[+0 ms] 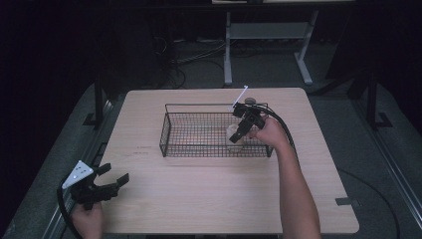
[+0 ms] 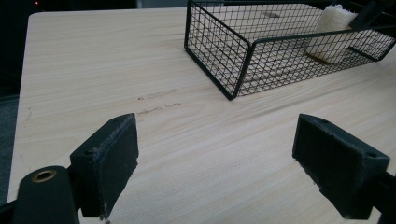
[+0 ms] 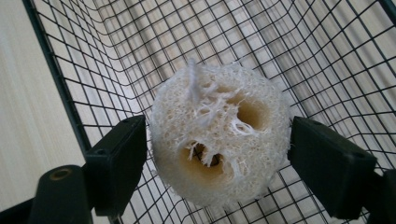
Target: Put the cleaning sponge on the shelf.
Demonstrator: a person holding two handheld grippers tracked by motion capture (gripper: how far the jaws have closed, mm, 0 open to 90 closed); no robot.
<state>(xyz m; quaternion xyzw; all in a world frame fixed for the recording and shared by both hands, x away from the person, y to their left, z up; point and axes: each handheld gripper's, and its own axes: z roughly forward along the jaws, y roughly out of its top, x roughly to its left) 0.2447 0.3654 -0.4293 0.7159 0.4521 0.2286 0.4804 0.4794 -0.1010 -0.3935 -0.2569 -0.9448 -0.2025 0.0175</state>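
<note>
A pale, fibrous loofah piece [image 3: 217, 135] with two holes through it sits between my right gripper's [image 3: 218, 149] jaws, which press on its two sides. It is inside a black wire basket [image 1: 171, 107], at the basket's right end [image 1: 235, 137], low over the mesh floor; whether it rests there I cannot tell. From the left gripper view the loofah [image 2: 331, 37] stands upright in the basket [image 2: 219, 51]. My left gripper [image 1: 112, 178] hovers open at the table's front left corner, its jaws [image 2: 215, 168] wide apart over bare wood.
The light wooden table [image 1: 214, 194] has free room in front of and left of the basket. A small white strip and a round object [image 1: 247, 97] lie behind the basket's back right corner. Desk legs and cables stand on the floor beyond.
</note>
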